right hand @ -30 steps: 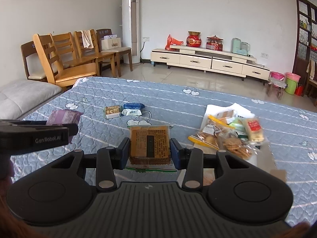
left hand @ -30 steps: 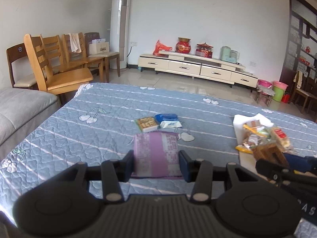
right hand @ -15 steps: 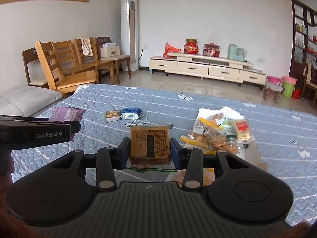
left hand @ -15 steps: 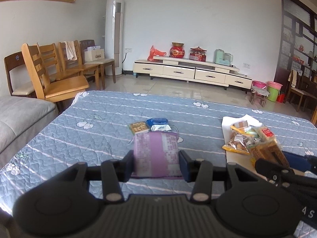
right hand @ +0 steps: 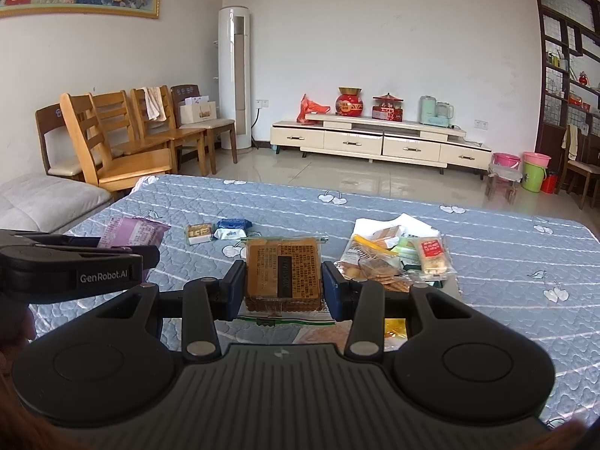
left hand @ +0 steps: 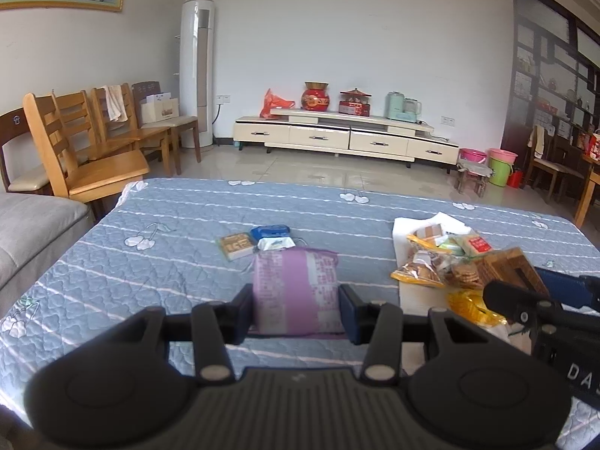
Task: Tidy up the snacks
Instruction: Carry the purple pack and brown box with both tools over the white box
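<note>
Purple snack packet (left hand: 296, 292) clamped in my left claw (left hand: 296, 309), brown biscuit pack (right hand: 283, 272) clamped in my right claw (right hand: 281, 292), three small packets (left hand: 258, 240) already grouped on the tabletop (left hand: 168, 232), the pile (right hand: 397, 258) mostly unsorted.

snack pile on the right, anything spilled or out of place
Nothing spilled. The snack pile sits jumbled on white paper, packets overlapping at angles, wrappers looking intact.

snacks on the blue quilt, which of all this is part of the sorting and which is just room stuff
Job:
purple packet in left gripper
brown biscuit pack in right gripper
three small packs
snack pile

Just lying about:
wooden chairs
TV cabinet
buckets
</note>
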A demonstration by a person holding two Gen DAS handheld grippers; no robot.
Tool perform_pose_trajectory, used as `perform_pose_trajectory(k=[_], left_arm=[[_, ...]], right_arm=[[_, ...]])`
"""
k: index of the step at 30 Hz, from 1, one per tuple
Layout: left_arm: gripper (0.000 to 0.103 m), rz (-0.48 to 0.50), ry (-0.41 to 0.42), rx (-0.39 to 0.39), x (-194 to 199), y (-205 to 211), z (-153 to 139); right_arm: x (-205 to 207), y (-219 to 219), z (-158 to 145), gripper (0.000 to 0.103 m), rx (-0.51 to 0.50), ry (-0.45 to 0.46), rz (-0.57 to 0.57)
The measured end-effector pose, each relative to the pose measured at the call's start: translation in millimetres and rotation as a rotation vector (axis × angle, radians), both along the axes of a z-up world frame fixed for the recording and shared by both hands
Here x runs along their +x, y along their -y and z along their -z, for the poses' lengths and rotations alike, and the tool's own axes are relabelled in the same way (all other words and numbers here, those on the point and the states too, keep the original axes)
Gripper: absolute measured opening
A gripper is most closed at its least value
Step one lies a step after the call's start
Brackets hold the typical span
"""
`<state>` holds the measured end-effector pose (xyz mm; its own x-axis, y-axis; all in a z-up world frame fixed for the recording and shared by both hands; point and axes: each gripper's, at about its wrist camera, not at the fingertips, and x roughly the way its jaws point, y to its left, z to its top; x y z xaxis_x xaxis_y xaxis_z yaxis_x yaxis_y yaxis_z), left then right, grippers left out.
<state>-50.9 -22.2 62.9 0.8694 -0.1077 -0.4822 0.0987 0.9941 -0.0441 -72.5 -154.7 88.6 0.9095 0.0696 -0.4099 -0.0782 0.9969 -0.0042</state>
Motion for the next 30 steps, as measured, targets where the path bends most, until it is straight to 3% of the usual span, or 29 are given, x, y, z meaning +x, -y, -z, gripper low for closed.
perform_pose_trajectory(k=[30], left_arm=[[0.046,0.133,0.029,0.022,-9.1,51.1,-9.2]], right_arm=[[-24.1,19.8,-7.2,0.052,0.000,0.046,0.115]])
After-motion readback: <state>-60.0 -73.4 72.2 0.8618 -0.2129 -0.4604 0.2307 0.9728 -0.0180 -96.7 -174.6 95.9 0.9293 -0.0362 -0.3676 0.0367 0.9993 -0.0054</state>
